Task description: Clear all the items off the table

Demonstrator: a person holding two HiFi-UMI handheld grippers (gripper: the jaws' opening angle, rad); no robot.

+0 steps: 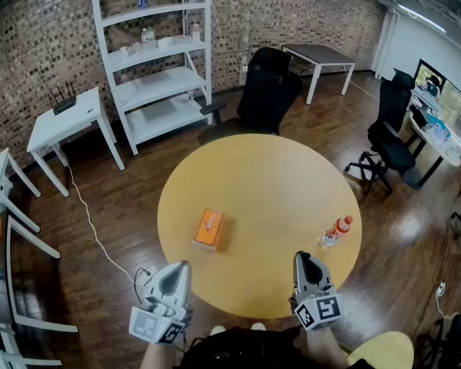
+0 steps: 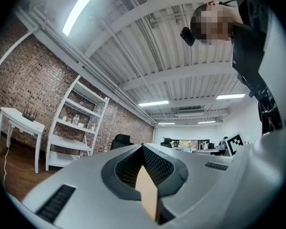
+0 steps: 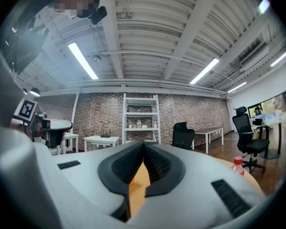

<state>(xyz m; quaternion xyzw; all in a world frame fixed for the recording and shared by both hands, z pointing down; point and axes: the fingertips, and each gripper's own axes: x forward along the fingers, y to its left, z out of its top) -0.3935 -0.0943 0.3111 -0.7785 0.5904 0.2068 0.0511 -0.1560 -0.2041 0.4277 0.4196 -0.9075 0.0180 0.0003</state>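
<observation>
Orange box (image 1: 208,230) lies flat, left of centre on the round tan tabletop (image 1: 261,167), and a clear bottle (image 1: 336,232) with a red cap appears to stand near the right edge. The box looks like light cardboard, stiff yet crushable, best pinched across its narrow sides. The bottle is smooth and round and may well slip, so take it mid-body. At the near edge, the left tongs (image 1: 178,271) and the right tongs (image 1: 304,261) are both closed on nothing.

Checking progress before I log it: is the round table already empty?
No, an orange box and a bottle sit on the round table.
</observation>
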